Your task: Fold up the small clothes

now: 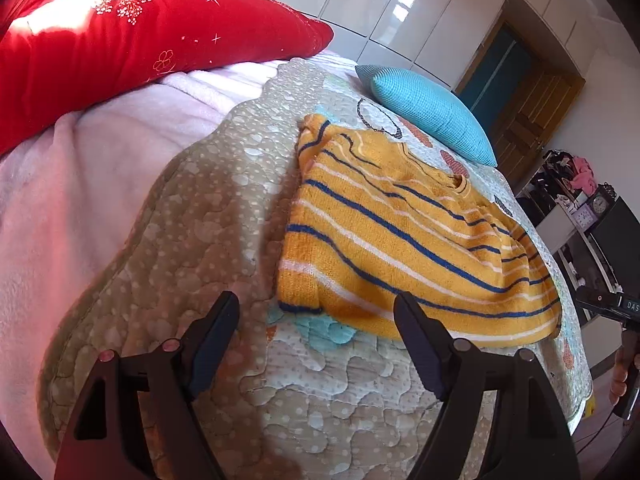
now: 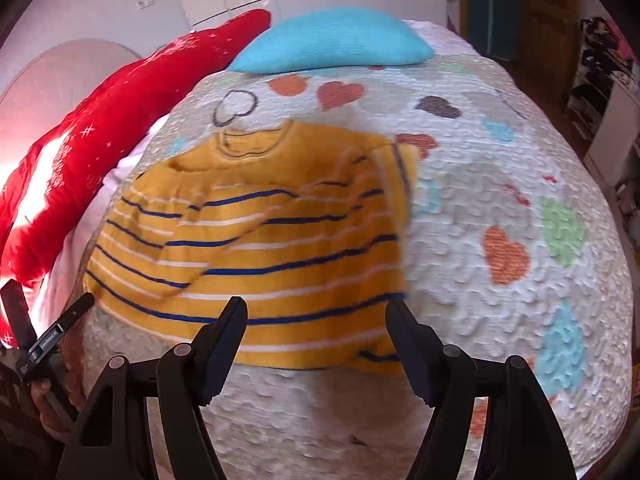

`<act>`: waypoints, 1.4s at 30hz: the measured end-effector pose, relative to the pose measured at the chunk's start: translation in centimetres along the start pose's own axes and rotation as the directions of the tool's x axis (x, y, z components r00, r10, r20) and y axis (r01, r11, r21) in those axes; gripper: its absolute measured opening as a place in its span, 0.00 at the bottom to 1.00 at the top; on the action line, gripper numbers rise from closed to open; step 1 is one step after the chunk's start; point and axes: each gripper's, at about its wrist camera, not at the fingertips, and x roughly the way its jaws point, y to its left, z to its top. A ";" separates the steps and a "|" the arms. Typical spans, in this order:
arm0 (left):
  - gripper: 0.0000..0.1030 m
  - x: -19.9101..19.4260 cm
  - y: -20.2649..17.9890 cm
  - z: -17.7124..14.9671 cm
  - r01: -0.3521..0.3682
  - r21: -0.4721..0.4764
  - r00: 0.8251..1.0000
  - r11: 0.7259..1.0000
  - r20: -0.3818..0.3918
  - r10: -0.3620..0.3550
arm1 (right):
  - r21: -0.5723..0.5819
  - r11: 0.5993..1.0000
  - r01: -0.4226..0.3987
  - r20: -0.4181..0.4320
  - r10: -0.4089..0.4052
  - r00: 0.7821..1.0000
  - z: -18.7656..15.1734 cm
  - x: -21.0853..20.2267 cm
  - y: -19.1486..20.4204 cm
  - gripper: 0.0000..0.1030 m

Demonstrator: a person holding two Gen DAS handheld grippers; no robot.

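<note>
A small yellow knit sweater (image 1: 400,236) with blue and white stripes lies on the quilted bed cover, both sleeves folded in over its body. My left gripper (image 1: 318,304) is open and empty, hovering just short of the sweater's lower left corner. In the right wrist view the sweater (image 2: 256,240) lies ahead, collar away from me. My right gripper (image 2: 316,310) is open and empty above the sweater's hem. The other gripper shows at the edge of each view, the right one (image 1: 612,308) and the left one (image 2: 44,340).
A quilted cover (image 2: 500,200) with coloured hearts lies on the bed. A red pillow (image 1: 120,40) and a pink blanket (image 1: 100,160) lie to the left. A turquoise cushion (image 1: 432,112) sits beyond the sweater. White wardrobes (image 1: 400,8), a wooden door (image 1: 532,116) and shelves (image 1: 580,216) stand to the right.
</note>
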 end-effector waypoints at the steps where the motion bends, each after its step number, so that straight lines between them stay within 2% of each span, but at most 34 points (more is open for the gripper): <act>1: 0.76 0.1 0.3 0.0 0.007 -0.020 1.000 1.000 -0.004 -0.007 | -0.028 0.999 -0.024 -0.013 0.024 1.000 0.6 0.9 1.9 0.74; 4: 0.72 -0.1 1.3 0.1 0.047 -0.068 0.999 0.997 -0.007 -0.048 | -0.112 0.990 -0.085 -0.048 0.080 0.996 2.0 3.6 8.3 0.74; 5: 0.61 -0.3 1.5 0.1 0.050 -0.074 0.999 0.996 -0.006 -0.051 | -0.145 0.984 -0.101 -0.060 0.093 0.994 2.4 4.4 10.5 0.74; 6: 0.44 -0.2 1.6 0.2 0.047 -0.072 0.999 0.996 -0.013 -0.048 | -0.180 0.977 -0.113 -0.070 0.102 0.992 2.8 5.2 12.7 0.74; 8: 0.23 -0.2 1.9 0.2 0.045 -0.069 0.998 0.997 -0.036 -0.047 | -0.244 0.961 -0.133 -0.088 0.114 0.990 3.4 6.8 17.0 0.74; 10: 0.22 -0.5 2.5 0.3 0.066 -0.106 0.997 0.992 -0.035 -0.070 | -0.288 0.945 -0.152 -0.115 0.123 0.986 4.1 8.6 20.7 0.74; 11: 0.22 -1.0 2.8 0.5 0.054 -0.115 0.998 0.992 -0.022 -0.057 | -0.302 0.940 -0.158 -0.131 0.123 0.984 4.5 9.6 22.4 0.74; 15: 0.24 -3.4 3.4 1.2 -0.042 -0.081 0.995 0.996 0.087 0.049 | -0.311 0.941 -0.131 -0.165 0.082 0.983 5.7 13.3 27.3 0.74; 18: 0.33 -4.0 4.5 1.5 -0.050 -0.113 0.992 0.992 0.105 0.062 | -0.332 0.942 -0.045 -0.170 -0.013 0.985 6.1 16.0 29.7 0.74; 21: 0.33 -3.3 5.7 1.7 -0.043 -0.161 0.997 0.986 0.064 0.054 | -0.391 0.917 0.081 -0.149 -0.150 0.977 5.7 18.1 31.2 0.79; 23: 0.33 -3.2 6.2 1.7 -0.042 -0.180 0.997 0.983 0.052 0.053 | -0.442 0.884 0.151 -0.130 -0.230 0.965 5.2 19.2 31.8 0.81; 25: 0.35 -3.2 6.5 1.9 -0.045 -0.192 0.997 0.980 0.052 0.056 | -0.488 0.852 0.191 -0.101 -0.273 0.957 4.6 19.6 32.3 0.80; 27: 0.44 -3.4 6.8 1.8 -0.048 -0.208 0.997 0.977 0.053 0.060 | -0.506 0.837 0.209 -0.085 -0.289 0.954 4.4 19.6 32.4 0.77; 29: 0.48 -3.5 7.3 1.8 -0.039 -0.232 0.997 0.972 0.056 0.054 | -0.508 0.831 0.226 -0.068 -0.300 0.952 4.3 19.4 32.4 0.55; 30: 0.48 -3.5 7.5 1.8 -0.033 -0.240 0.997 0.970 0.058 0.049 | -0.516 0.820 0.248 -0.047 -0.316 0.947 4.3 19.1 32.4 0.39; 31: 0.48 -3.6 7.6 1.8 -0.032 -0.242 0.997 0.970 0.061 0.048 | -0.514 0.823 0.240 -0.042 -0.303 0.952 4.3 18.7 32.2 0.30; 34: 0.50 -3.8 7.4 1.7 -0.046 -0.230 0.995 0.972 0.073 0.064 | -0.443 0.882 0.157 -0.059 -0.204 0.977 5.2 16.7 30.2 0.19; 38: 0.56 -3.8 6.6 1.7 -0.037 -0.207 0.994 0.978 0.094 0.057 | -0.338 0.940 0.052 -0.041 -0.070 0.997 6.9 13.1 26.6 0.17; 42: 0.58 -3.6 4.8 1.4 -0.029 -0.150 0.992 0.988 0.118 0.047 | -0.226 0.974 -0.002 0.034 0.010 0.999 8.8 8.4 20.4 0.17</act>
